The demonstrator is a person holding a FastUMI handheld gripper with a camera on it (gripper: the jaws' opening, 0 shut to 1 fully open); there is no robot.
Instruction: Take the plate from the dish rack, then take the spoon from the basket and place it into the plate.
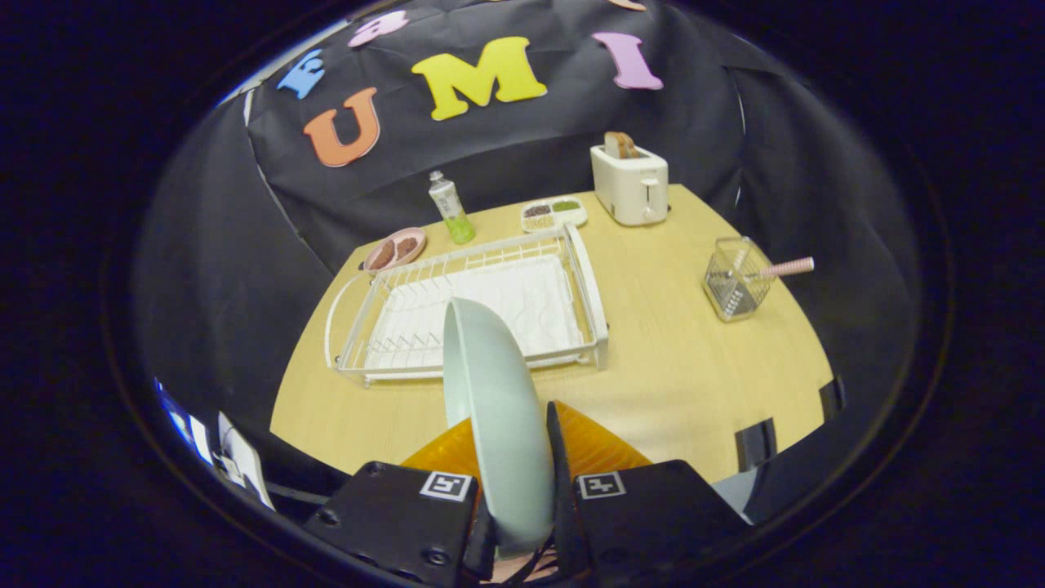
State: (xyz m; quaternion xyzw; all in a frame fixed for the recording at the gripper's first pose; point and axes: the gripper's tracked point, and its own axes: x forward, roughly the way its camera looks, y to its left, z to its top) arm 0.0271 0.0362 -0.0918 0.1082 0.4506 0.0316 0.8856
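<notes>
Gripper (pixel 513 457), seen from its own camera: both fingers clamp the rim of the pale blue-green plate (pixel 490 392), one finger each side, w/ the plate held on edge, upright and tilted slightly, its upper rim rising ahead of the fingers and overlapping the near edge of the white wire dish rack (pixel 588 302). Plate appears clear of the rack, i.e. lifted above the wooden table (pixel 669 384) rather than seated in the slots; rack interior beyond it looks bare apart from its white drip tray. To the right of the rack, well apart from it, stands a small wire basket (pixel 735 282) holding the spoon (pixel 784 267), whose pink striped handle pokes out sideways over the basket rim; bowl end is hidden inside the mesh. Further back: a white toaster (pixel 630 186) w/ bread in its slots, a small divided snack tray (pixel 553 214), a bottle w/ green liquid (pixel 451 208), and a pink dish (pixel 395 248) near the rack's far-left corner. Step in hand, as judged: first part (plate out of rack) is approx. done; plate not yet set down. Next move calls for laying the plate flat on open table, prob. on the bare wood betw. rack and basket, which needs a wrist roll from edge-on to level before the fingers let go, then a reach to the spoon handle. Risk: a thin rim grip on glazed ware may slip during the roll.
</notes>
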